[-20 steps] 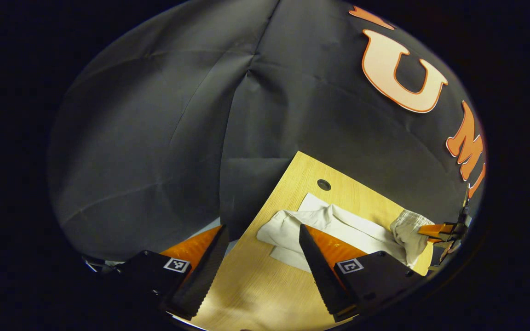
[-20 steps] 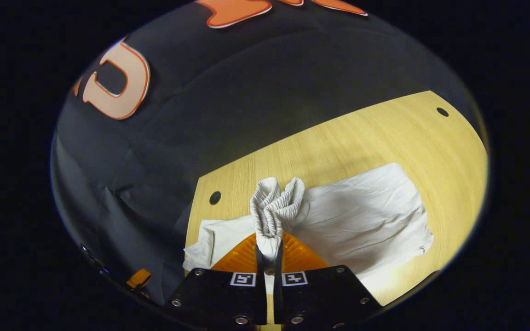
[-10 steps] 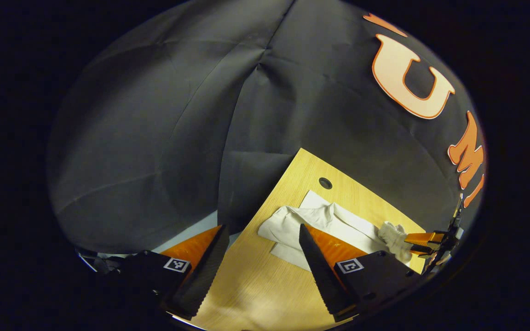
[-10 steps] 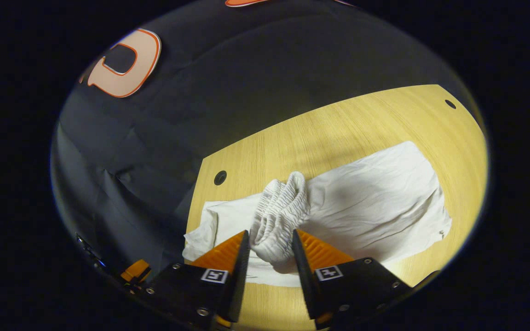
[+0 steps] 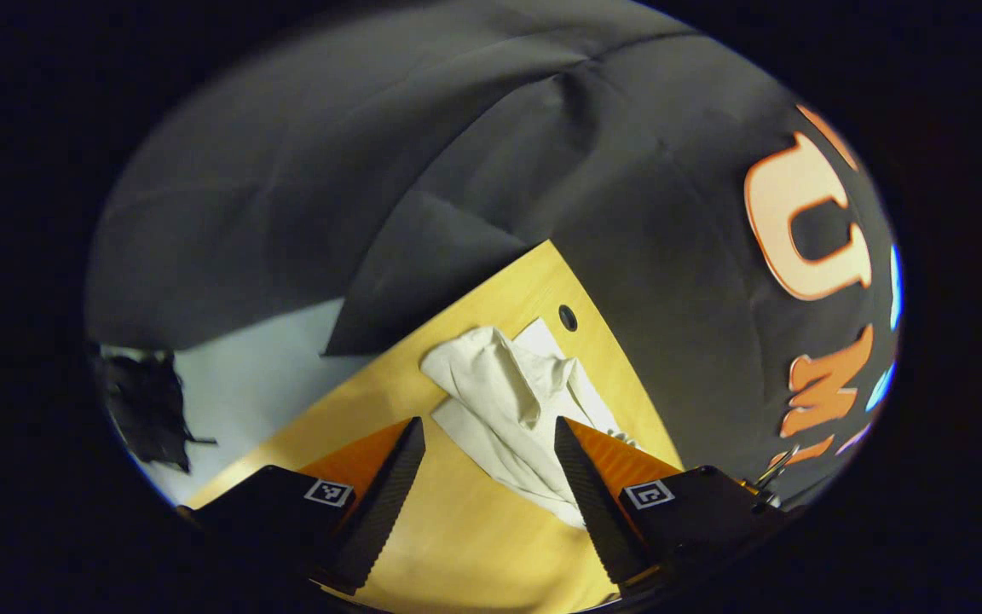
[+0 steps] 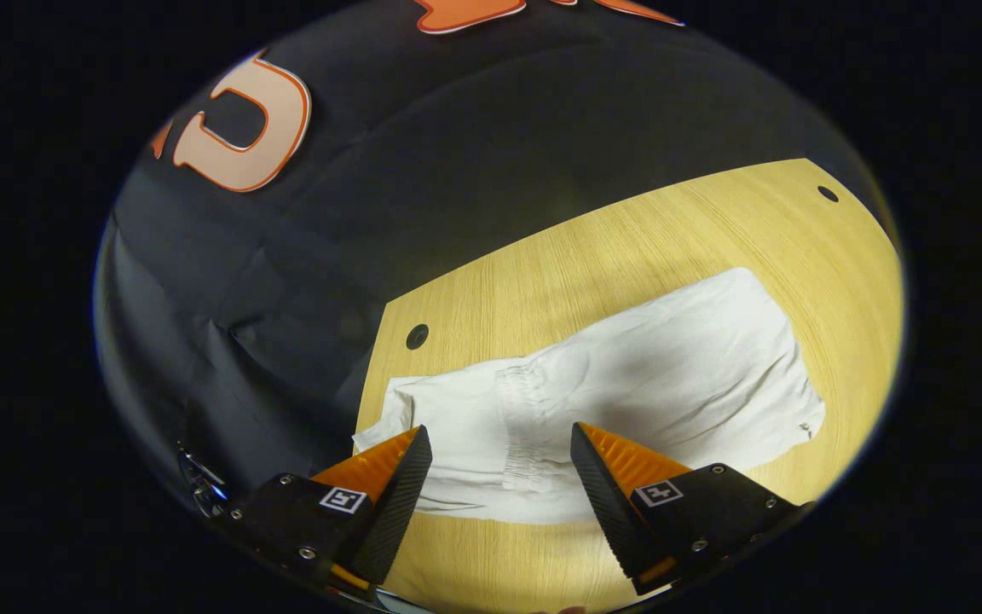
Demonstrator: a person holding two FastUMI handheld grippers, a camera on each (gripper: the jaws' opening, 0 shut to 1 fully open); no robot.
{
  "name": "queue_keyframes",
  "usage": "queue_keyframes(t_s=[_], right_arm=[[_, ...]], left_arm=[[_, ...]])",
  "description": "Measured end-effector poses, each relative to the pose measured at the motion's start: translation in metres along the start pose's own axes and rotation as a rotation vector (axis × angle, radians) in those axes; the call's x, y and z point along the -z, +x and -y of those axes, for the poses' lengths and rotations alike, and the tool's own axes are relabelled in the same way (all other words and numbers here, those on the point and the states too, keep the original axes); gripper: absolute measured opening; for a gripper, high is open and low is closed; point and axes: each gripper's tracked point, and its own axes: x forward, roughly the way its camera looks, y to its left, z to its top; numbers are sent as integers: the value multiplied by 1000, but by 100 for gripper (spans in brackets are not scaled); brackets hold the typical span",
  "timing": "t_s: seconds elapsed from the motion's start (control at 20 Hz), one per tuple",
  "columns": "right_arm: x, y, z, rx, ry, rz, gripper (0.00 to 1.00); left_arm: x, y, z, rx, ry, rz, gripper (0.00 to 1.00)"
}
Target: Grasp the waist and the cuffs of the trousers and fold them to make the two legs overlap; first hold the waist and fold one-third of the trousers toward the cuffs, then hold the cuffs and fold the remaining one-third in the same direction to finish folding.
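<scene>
Both jaws spread, gripping nothing: left gripper [image 5: 487,469] and right gripper [image 6: 499,477] hover over white trousers [image 6: 627,384] lying folded on wooden table [image 6: 627,247].

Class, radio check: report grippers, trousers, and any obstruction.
Right gripper open above the waistband. Left gripper open near the cuffs. White trousers flat on the wooden table, waist third folded over. No obstruction.

My left tool [image 5: 482,477] spread wide, holding nothing, my right tool [image 6: 499,486] likewise gaping, fingers apart, both angled down, nothing gripped
</scene>
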Motion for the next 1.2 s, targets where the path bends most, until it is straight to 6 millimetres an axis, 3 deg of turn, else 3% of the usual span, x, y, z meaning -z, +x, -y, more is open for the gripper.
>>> queue_keyframes(t_s=[0.25,0.6,0.75,0.9,1.2], right_arm=[[7,-15,20,11,36,-3,98],[9,-37,61,58,133,9,98],[4,-45,77,80,163,24,98],[0,-51,88,90,194,33,98],[-1,-55,102,107,233,29,98]], left_arm=[[12,24,-5,2,-138,-64,100],[20,69,-2,-24,-160,-113,100],[18,80,-4,-28,-185,-112,100],[4,91,5,-4,-239,-79,100],[-5,113,23,47,-280,-62,99]])
